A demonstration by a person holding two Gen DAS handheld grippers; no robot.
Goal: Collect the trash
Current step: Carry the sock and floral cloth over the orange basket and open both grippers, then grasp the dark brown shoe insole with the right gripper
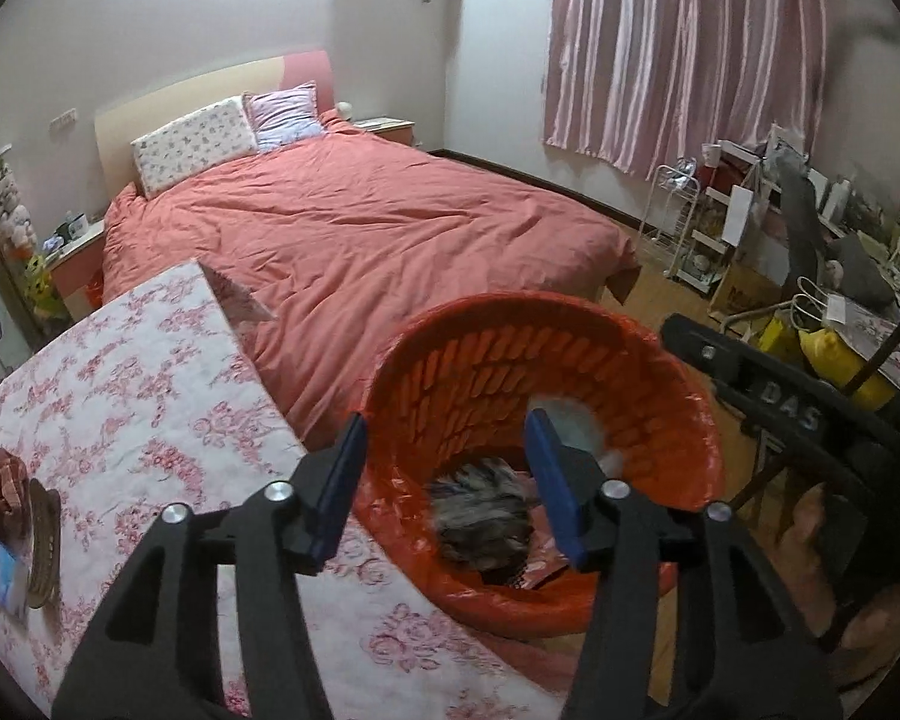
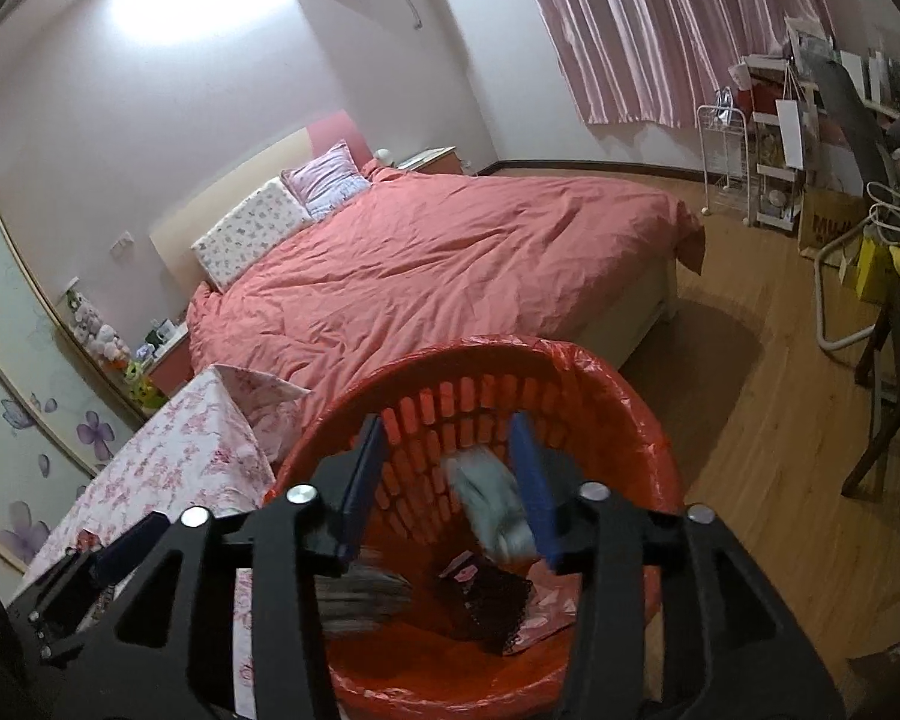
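Observation:
An orange bin [image 1: 678,372] lined with an orange bag stands on the floor beside a floral-clothed table [image 1: 138,396]; it also shows in the right wrist view [image 2: 630,420]. Inside lie a grey striped wrapper [image 1: 480,522], a dark packet [image 2: 486,600] and pink paper. A pale blurred piece of trash [image 2: 492,504] is in mid-air inside the bin, just off the right fingers. My left gripper [image 1: 444,480] is open and empty above the bin. My right gripper [image 2: 447,483] is open above the bin; its body shows at the right of the left wrist view [image 1: 768,396].
A bed with a salmon duvet [image 1: 354,228] lies beyond the bin. The table holds a woven tray [image 1: 42,546] and small items at its left. Cluttered shelves, bags and a chair [image 2: 858,192] line the right wall. Wooden floor [image 2: 768,450] lies to the right.

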